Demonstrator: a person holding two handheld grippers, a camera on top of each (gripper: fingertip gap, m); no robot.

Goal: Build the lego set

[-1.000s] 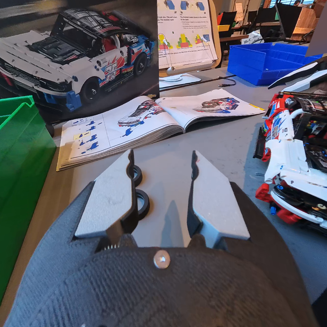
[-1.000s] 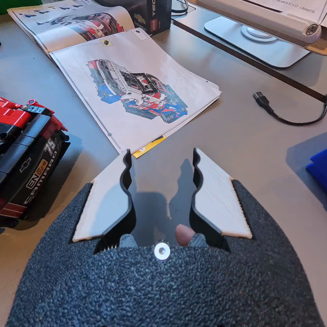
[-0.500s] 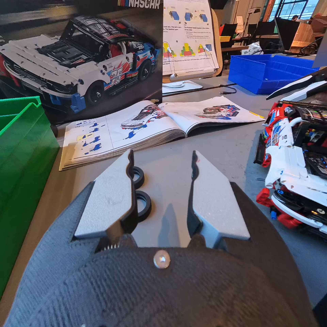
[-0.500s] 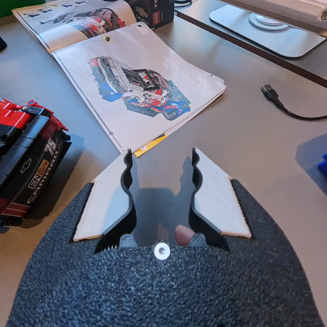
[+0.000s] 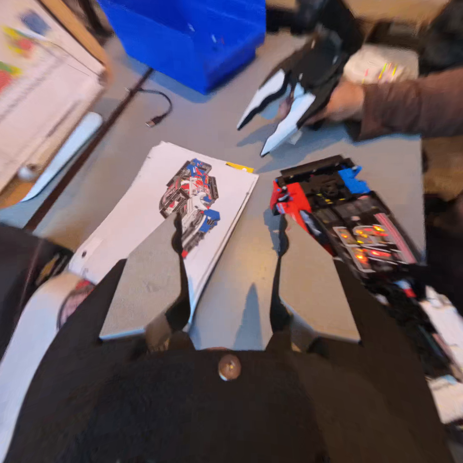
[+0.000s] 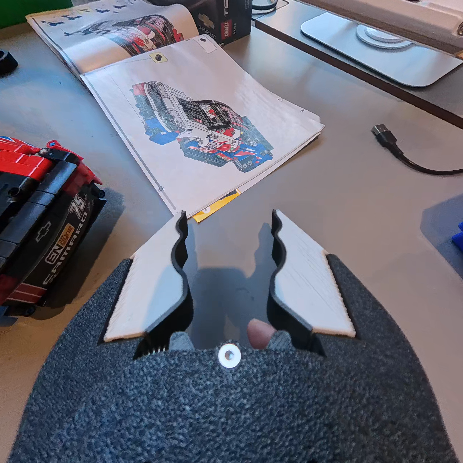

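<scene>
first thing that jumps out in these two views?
The open manual with its big colour car drawing lies mid-table, ahead of both grippers. Beside it sits the half-built red and black car, at the left edge of the right wrist view and right of the manual in the blurred left one. The right gripper hangs open over the table, a blue bin behind.

Left wrist view is smeared by motion blur throughout; detail on the lego car (image 5: 350, 225) can't be made out, and its far end is cut off at the right edge. In the right wrist view, the car (image 6: 45, 220) is cropped at left, and the cable (image 6: 400, 152) at right.
</scene>
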